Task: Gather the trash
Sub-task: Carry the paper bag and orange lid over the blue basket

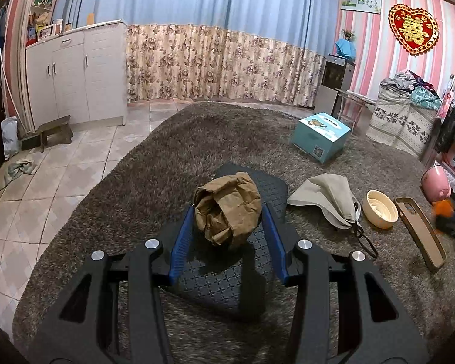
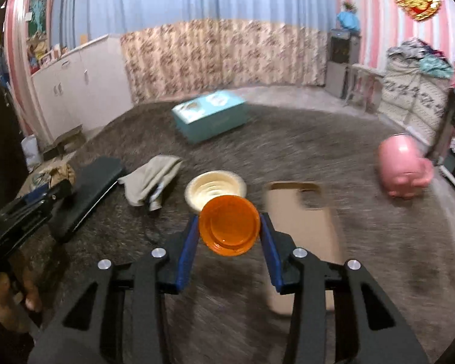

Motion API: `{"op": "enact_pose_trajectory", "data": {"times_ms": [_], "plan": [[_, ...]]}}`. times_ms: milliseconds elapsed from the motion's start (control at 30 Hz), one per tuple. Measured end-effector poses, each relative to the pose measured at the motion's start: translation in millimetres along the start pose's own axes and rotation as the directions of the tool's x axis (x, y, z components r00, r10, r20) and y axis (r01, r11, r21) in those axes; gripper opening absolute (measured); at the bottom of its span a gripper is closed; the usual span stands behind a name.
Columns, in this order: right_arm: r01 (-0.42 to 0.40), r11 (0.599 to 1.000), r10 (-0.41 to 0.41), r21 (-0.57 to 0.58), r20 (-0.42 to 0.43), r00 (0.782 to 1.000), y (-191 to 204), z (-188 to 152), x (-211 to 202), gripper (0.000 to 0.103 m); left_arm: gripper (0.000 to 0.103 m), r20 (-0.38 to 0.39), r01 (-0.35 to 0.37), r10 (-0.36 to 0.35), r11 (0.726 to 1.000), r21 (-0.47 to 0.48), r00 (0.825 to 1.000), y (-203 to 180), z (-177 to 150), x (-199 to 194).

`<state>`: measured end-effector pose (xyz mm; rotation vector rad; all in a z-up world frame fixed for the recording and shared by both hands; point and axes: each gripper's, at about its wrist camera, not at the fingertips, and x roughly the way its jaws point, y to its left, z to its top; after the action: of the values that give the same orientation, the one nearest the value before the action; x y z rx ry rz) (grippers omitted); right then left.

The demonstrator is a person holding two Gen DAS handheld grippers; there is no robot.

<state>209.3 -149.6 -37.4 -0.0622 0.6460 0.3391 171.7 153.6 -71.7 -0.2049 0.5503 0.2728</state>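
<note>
Both tools are loaded, your left tool (image 1: pixel 227 227) clamped on the crumpled brown paper wad (image 1: pixel 227 209) and your right tool (image 2: pixel 229 233) on the orange plastic cup (image 2: pixel 229 226), while the teal cardboard box (image 2: pixel 210 115) lies far ahead on the carpet, nearer your right.

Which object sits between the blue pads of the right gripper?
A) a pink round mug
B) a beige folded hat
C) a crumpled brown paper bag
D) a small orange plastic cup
D: in the right wrist view, the small orange plastic cup sits between the blue pads of the right gripper, which touch its sides.
</note>
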Motion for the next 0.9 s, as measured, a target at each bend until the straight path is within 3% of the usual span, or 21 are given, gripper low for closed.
{"op": "enact_pose_trajectory", "data": {"times_ms": [233,433,633,900], "plan": [[0.186,0.977,-0.195,0.106,0.081,0.978,-80,-15,-78,0.041,0.045,0.066,0.006,-0.011,0.998,0.062,0.998,-16,8,-22],[0.295,0.926,-0.326,0.238,0.105,0.94,-159,-34,-128,0.041,0.045,0.075,0.139,-0.145,0.987,0.076,0.987,-62,23,-46],[0.38,0.871,-0.425,0.31,0.09,0.901,-221,-55,-160,0.041,0.045,0.085,0.259,-0.279,0.947,0.191,0.956,-142,28,-69],[0.413,0.821,-0.473,0.394,0.065,0.879,-270,-79,-179,0.041,0.045,0.046,0.416,-0.445,0.864,0.284,0.894,-243,15,-94]]}}
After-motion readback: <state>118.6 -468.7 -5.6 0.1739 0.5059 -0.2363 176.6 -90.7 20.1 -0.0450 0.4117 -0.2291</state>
